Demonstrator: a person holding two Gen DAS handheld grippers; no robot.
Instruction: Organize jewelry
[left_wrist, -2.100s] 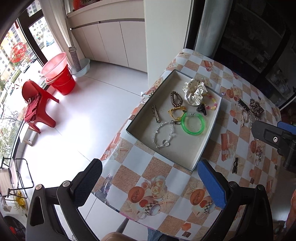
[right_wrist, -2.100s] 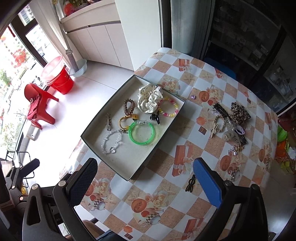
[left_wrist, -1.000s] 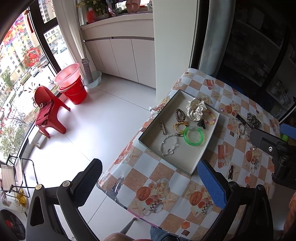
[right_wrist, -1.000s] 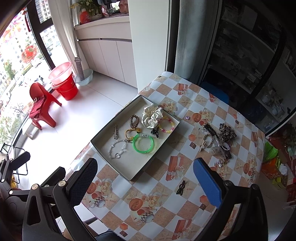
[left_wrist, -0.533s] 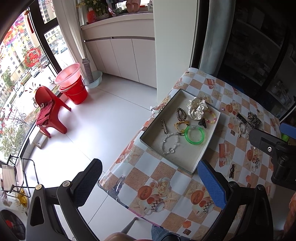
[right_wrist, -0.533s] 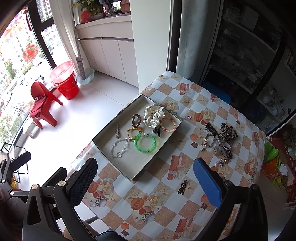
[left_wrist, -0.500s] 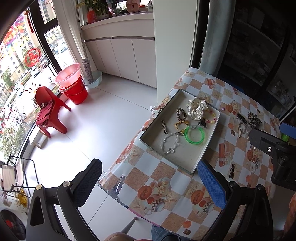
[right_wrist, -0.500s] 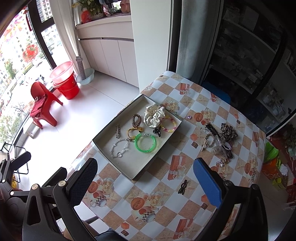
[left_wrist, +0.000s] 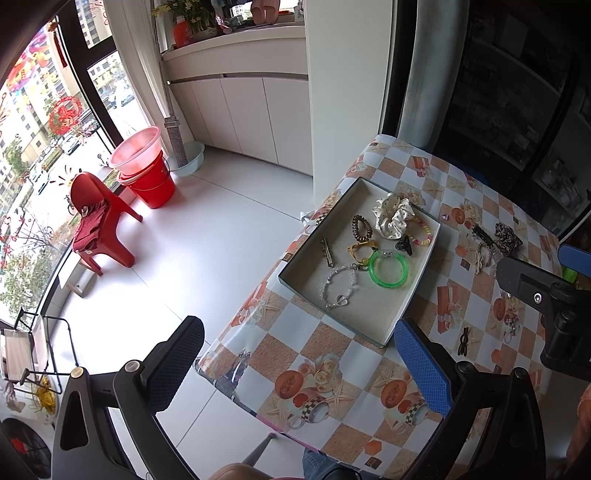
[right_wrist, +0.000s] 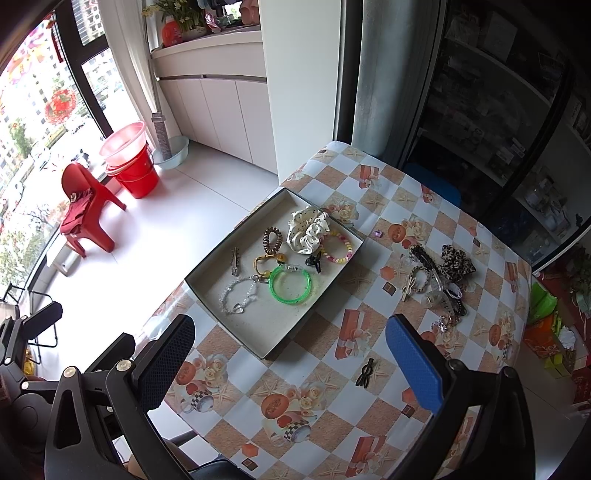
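Left gripper (left_wrist: 301, 363): jaws wide, holding nothing, above table edge.
Right gripper (right_wrist: 290, 363): jaws wide, holding nothing.
Tray (right_wrist: 207, 269): on checkered tablecloth (right_wrist: 369, 206); holds green bangle (right_wrist: 290, 285), white scrunchie (right_wrist: 307, 230), beaded bracelet (right_wrist: 337, 250).
Loose pile (right_wrist: 437, 275): right of tray, apart.
Black clip (right_wrist: 365, 372): alone, nearest right gripper.

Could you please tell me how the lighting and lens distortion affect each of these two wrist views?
Left wrist: the window is overexposed, the shelves at right are dark, and straight edges bow near the borders. Right wrist: the same bright-to-dark split; the tray and its jewelry are evenly lit and sharp, and the corners go black.
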